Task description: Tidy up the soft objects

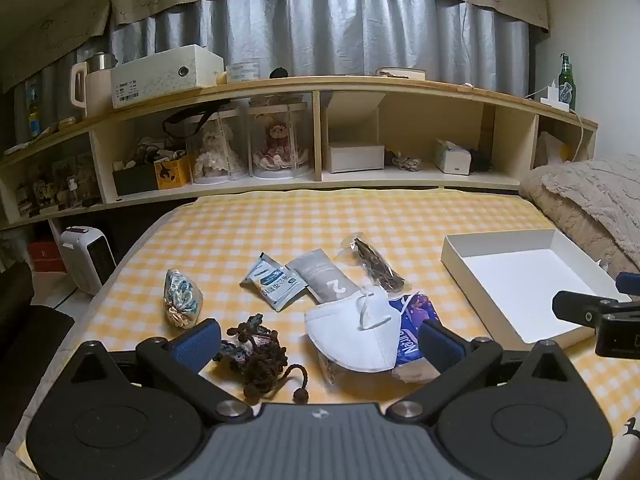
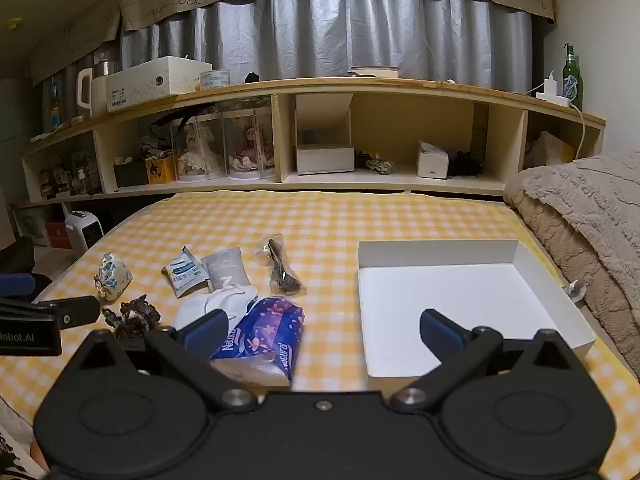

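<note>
Soft items lie scattered on a yellow checked bed cover (image 1: 280, 224): a white face mask (image 1: 352, 332), a blue tissue pack (image 2: 260, 332), a brown yarn bundle (image 1: 256, 356), a knotted patterned pouch (image 1: 182, 298), a wet-wipe packet (image 1: 274, 280), a grey sachet (image 1: 324, 276) and a clear bag of dark pieces (image 1: 374, 264). An empty white box (image 2: 460, 300) sits to their right. My left gripper (image 1: 320, 340) hovers open above the yarn and the mask. My right gripper (image 2: 322, 330) stands open too, spanning the tissue pack and the box's near left corner. Neither holds anything.
A wooden shelf unit (image 2: 320, 92) with dolls, boxes and a kettle runs along the back. A fluffy beige blanket (image 2: 580, 220) is heaped at the right, close to the box. A small white heater (image 1: 88, 256) stands on the floor left of the bed.
</note>
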Demonstrator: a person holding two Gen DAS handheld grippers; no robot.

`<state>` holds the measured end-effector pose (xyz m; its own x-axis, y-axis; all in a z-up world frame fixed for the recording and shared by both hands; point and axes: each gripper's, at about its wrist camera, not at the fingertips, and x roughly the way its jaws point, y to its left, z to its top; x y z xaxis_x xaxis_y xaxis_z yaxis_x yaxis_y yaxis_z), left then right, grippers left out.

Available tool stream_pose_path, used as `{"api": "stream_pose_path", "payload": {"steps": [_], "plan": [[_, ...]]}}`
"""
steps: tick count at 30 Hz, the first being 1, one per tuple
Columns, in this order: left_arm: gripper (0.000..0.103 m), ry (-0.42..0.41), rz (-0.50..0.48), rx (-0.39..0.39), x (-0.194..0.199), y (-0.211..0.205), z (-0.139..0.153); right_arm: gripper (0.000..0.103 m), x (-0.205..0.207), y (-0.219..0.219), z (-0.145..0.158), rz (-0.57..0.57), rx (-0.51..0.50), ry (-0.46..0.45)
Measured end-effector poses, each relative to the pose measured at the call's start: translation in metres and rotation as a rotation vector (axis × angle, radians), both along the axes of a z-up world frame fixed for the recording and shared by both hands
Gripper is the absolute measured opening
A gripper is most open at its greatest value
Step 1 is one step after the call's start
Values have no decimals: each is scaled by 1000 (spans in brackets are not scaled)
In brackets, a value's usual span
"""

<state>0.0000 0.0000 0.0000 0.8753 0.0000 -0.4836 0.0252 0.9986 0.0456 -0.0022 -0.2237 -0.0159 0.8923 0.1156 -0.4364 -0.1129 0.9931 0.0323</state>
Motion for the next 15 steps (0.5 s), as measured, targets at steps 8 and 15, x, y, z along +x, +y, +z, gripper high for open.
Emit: {"api": "stream_pose_path", "payload": {"steps": [8,15], "plan": [[103,-4,0,3,0,0,0,103,0,0,0,0,-3,1],[103,-2,0,1,0,0,0,103,0,0,-1,0,-4,2]]}}
